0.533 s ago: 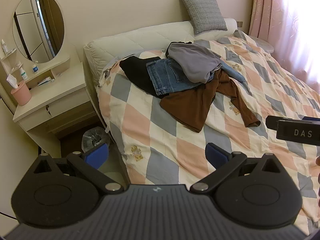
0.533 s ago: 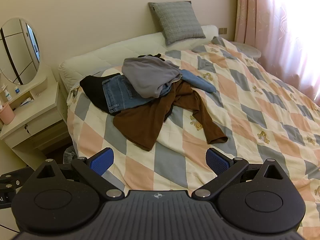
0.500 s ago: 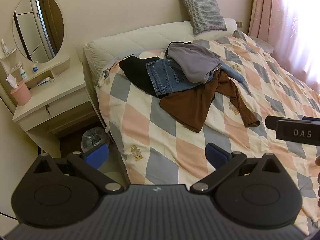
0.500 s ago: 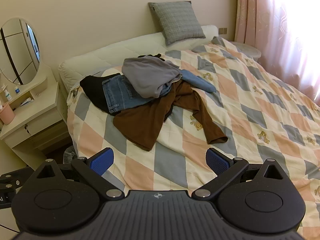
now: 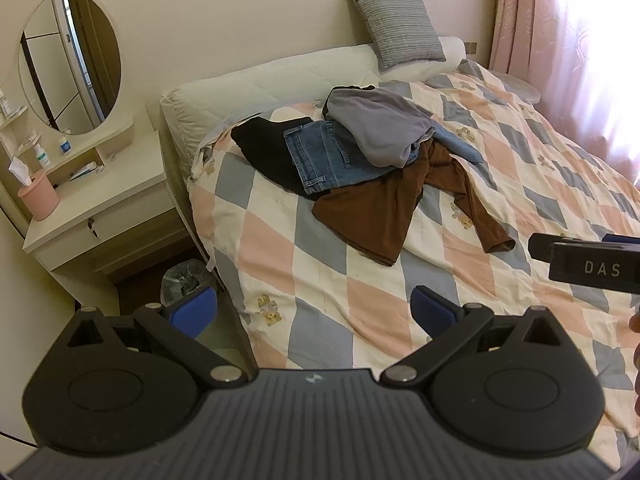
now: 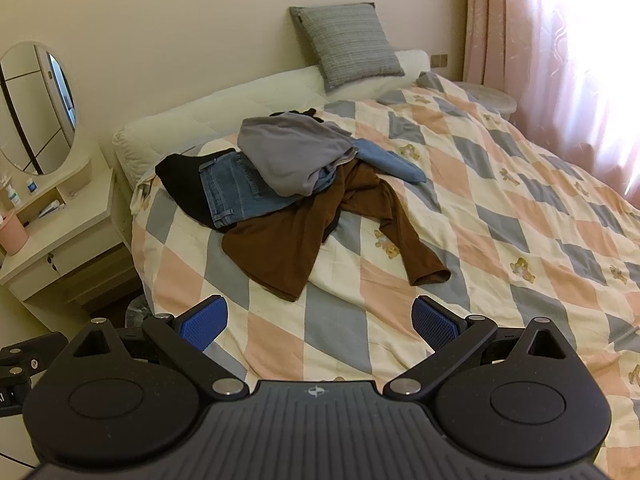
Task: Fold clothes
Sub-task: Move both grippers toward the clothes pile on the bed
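Now | left gripper (image 5: 314, 312) and right gripper (image 6: 320, 322): both released, empty | clothes pile (image 6: 288, 196): well beyond, on bed (image 6: 500, 208)

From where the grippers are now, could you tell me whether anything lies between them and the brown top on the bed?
Nothing visible does. Between the open left gripper and right gripper and the brown top lies only bare checked duvet. The jeans and grey garment overlap its far end.

Your clothes pile (image 5: 360, 160) lies near the bed's (image 5: 520, 184) head end, cushion (image 5: 396, 24) behind, dresser (image 5: 100, 192) left.
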### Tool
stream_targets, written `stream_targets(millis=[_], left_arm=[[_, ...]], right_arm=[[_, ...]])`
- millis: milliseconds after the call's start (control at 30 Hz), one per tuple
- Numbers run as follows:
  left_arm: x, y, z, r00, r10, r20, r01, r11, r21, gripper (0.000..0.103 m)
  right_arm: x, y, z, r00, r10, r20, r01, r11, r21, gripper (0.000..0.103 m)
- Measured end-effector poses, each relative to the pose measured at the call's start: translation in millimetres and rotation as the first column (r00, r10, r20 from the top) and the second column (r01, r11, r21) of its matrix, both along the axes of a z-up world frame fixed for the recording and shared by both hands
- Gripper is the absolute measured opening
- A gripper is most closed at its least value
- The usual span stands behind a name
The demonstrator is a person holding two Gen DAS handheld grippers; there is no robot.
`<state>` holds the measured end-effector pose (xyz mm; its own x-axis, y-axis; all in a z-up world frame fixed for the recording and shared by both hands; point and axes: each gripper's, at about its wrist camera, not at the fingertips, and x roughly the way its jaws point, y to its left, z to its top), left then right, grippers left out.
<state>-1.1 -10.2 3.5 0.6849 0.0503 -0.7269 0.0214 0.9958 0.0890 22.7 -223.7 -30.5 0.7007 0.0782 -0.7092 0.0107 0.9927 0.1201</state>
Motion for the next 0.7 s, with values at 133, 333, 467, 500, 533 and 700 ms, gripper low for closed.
stream_targets(millis=[133,333,467,500,533,700], left_arm=[[-0.5,-2.2,0.2,1.000,-0.003,0.001,0.003,1.000,0.002,0.102],[0.1,-2.3,-0.4,1.000,-0.008,0.000,0.008,1.000,0.006,0.102],[0.4,-4.5,-1.0,1.000,-0.013,-0.001,0.013,1.000,0.010,0.102],[1.1,-5.4,-1.0,1.000,-0.016,-0.004,0.016,1.000,0.009,0.102],[1.8,-6.4,-1.3,1.000,-0.018,-0.007,0.018,1.000,0.009,0.102],[4.5,-10.5,-3.5,0.999,-0.029,-0.022,0.029,1.000,0.012,0.102]], right_arm=[[-1.0,-2.4,-0.2,1.000,-0.005,-0.002,0.005,1.000,-0.002,0.101],[-3.5,-6.8,-0.8,1.000,-0.010,0.000,0.010,1.000,0.001,0.101],[-3.7,-9.2,-1.5,1.000,-0.011,0.000,0.011,1.000,0.004,0.101],[-3.8,-9.8,-1.9,1.000,-0.012,0.000,0.012,1.000,0.005,0.101],[-4.0,-10.5,-2.3,1.000,-0.013,0.000,0.013,1.000,0.006,0.101],[-4.5,-15.1,-3.8,1.000,-0.018,-0.002,0.018,1.000,0.013,0.101]])
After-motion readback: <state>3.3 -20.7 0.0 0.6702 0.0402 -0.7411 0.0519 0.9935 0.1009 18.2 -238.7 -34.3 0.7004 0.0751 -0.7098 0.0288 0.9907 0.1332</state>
